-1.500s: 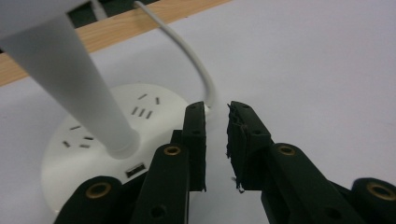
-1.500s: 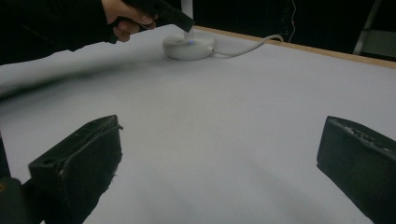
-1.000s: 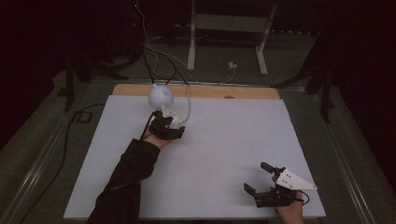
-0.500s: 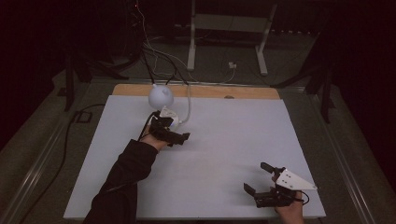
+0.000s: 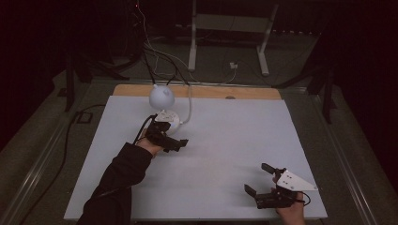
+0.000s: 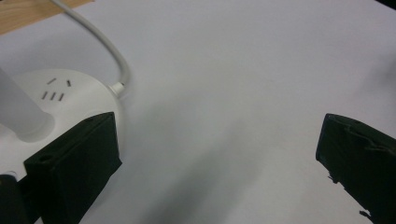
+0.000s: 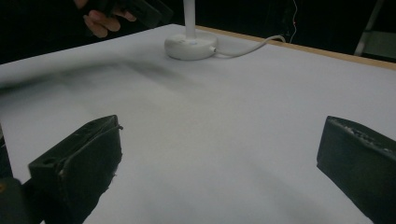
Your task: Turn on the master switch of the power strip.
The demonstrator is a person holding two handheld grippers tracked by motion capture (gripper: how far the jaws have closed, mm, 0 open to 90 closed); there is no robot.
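The lamp stands at the far left of the white table, its round base on the top and its cord running back. The left gripper is just beside the base; its jaws have just been opening and now stand wide with nothing between them. The right gripper rests near the front right corner, well apart from the lamp, jaws wide and holding nothing.

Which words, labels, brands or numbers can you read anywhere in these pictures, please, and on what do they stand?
None: no word, brand or number can be read.
The lamp base bears only a few short dark marks, not letters.
The lamp head, the cord, the white table sheet, the left gripper and the right gripper carry no readable print.
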